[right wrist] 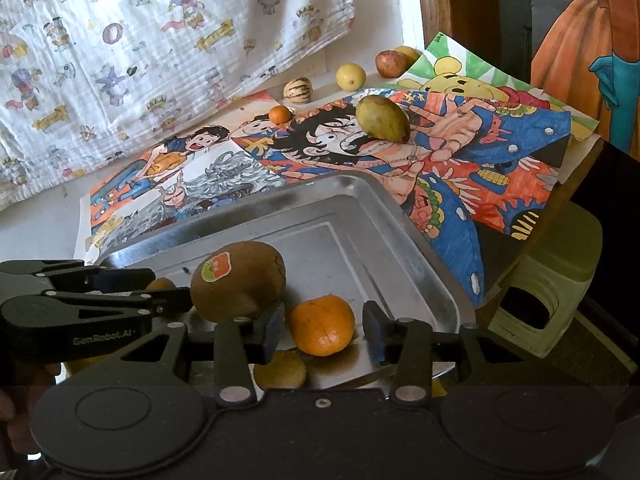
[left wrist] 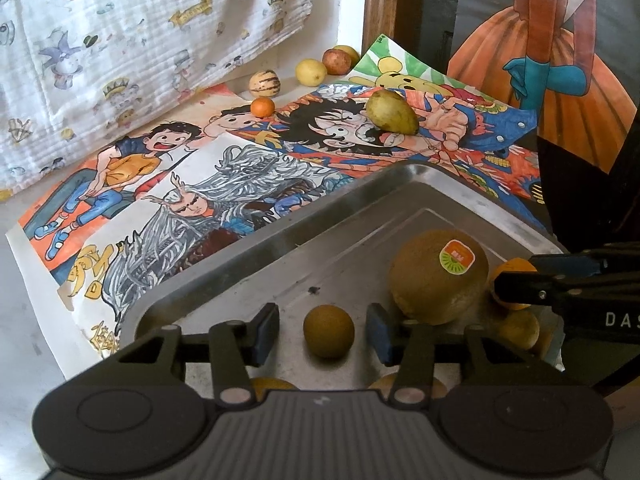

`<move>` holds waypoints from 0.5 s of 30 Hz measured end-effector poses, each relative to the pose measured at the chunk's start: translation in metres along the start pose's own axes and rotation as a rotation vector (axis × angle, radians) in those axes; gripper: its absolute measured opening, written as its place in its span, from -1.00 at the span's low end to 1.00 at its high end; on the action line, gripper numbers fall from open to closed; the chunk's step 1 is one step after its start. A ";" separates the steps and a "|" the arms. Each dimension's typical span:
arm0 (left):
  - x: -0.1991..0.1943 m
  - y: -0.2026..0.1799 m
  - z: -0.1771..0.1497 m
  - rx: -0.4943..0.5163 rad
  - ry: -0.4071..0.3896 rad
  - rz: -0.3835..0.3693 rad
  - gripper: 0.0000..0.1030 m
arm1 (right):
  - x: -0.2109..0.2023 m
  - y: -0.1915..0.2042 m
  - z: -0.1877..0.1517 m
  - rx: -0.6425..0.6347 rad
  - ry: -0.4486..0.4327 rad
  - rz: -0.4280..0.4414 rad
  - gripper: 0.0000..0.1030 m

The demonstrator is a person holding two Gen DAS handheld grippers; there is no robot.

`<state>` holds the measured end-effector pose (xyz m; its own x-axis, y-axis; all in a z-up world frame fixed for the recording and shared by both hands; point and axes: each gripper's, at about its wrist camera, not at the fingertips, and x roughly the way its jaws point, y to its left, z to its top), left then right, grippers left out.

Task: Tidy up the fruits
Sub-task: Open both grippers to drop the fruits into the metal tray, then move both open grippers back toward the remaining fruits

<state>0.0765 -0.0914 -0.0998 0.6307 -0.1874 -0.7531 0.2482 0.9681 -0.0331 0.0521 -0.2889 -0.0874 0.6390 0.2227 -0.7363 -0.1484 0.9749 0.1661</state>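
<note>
Fruits were gathered in the steel tray (left wrist: 248,240): a stickered kiwi (left wrist: 438,276) at the centre, a small brown fruit (left wrist: 329,331) framed by the spread left tongs (left wrist: 322,332), untouched. A mandarin (right wrist: 322,324) was seen between the spread right tongs (right wrist: 322,330), neither pad pressing it. At twelve o'clock, a green mango (right wrist: 382,118) was left on the drawings (right wrist: 460,168).

The tray (right wrist: 400,232) is brushed metal — dull sheen, faintly scuffed. The kiwi (left wrist: 438,276) has matt, fuzzy brown skin with a glossy sticker (left wrist: 457,261), while the mandarin (right wrist: 322,325) looks waxy and dimpled. Beneath lie coloured paper drawings (left wrist: 192,184), and behind them hangs a crinkled printed cloth (left wrist: 120,40) — soft, matt — beside a varnished wooden frame (left wrist: 380,4).
</note>
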 end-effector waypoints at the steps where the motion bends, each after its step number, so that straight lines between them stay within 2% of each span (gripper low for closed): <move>1: -0.001 0.000 0.000 -0.001 -0.001 -0.001 0.05 | -0.001 0.000 0.000 0.001 -0.003 0.001 -0.11; 8: -0.010 0.003 0.003 -0.010 -0.028 0.014 0.41 | -0.014 0.000 0.006 0.019 -0.037 0.008 0.08; 10: -0.012 0.004 0.003 -0.015 -0.038 0.022 0.54 | -0.018 0.000 0.008 0.025 -0.046 0.010 0.19; 12: -0.015 0.005 0.004 -0.014 -0.045 0.030 0.58 | -0.023 0.002 0.010 0.026 -0.060 0.004 0.49; 15: -0.018 0.006 0.005 -0.017 -0.052 0.033 0.67 | -0.028 0.004 0.011 0.023 -0.077 -0.002 0.63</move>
<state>0.0707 -0.0827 -0.0827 0.6762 -0.1631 -0.7185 0.2141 0.9766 -0.0201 0.0418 -0.2910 -0.0584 0.6956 0.2198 -0.6840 -0.1302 0.9748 0.1809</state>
